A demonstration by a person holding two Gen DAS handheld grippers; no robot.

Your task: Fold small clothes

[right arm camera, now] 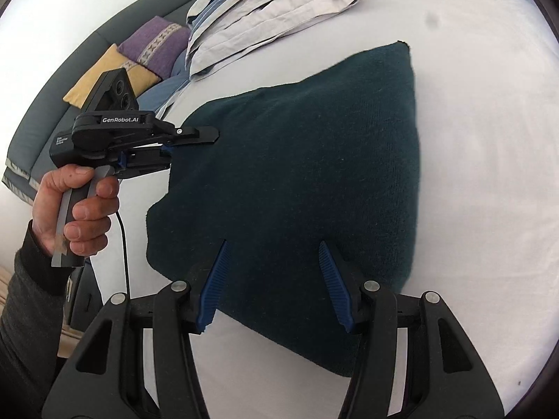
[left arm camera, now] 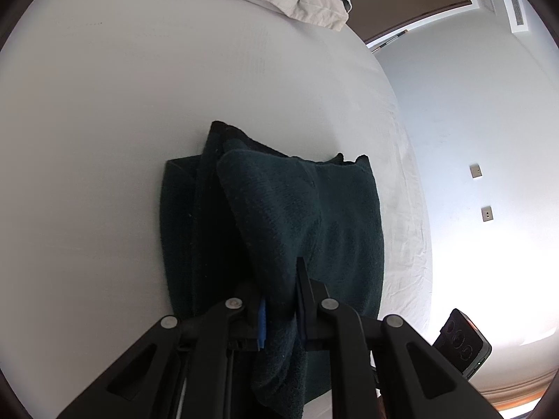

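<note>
The left gripper [left arm camera: 279,300] is showing matte black linkage arms studded with round silver screws and blue ribbed pads [left arm camera: 262,321]. The right gripper [right arm camera: 272,279] is showing the same. White "GenRobot.AI" lettering is running along the left one's body, with a grey handle and thin black cable. The left hand [right arm camera: 75,206] is showing bare skin above a dark grey sleeve [right arm camera: 24,300].

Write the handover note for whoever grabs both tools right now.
Left tool: shut on a raised fold of the dark green cloth, at its left edge.
Right tool: open, empty, above the cloth's near edge.
The cloth lies on the white bed sheet, partly folded, layers stacked under the lifted flap.
Left to do: carry the flap across, lay it flat, release, then smooth it.
</note>
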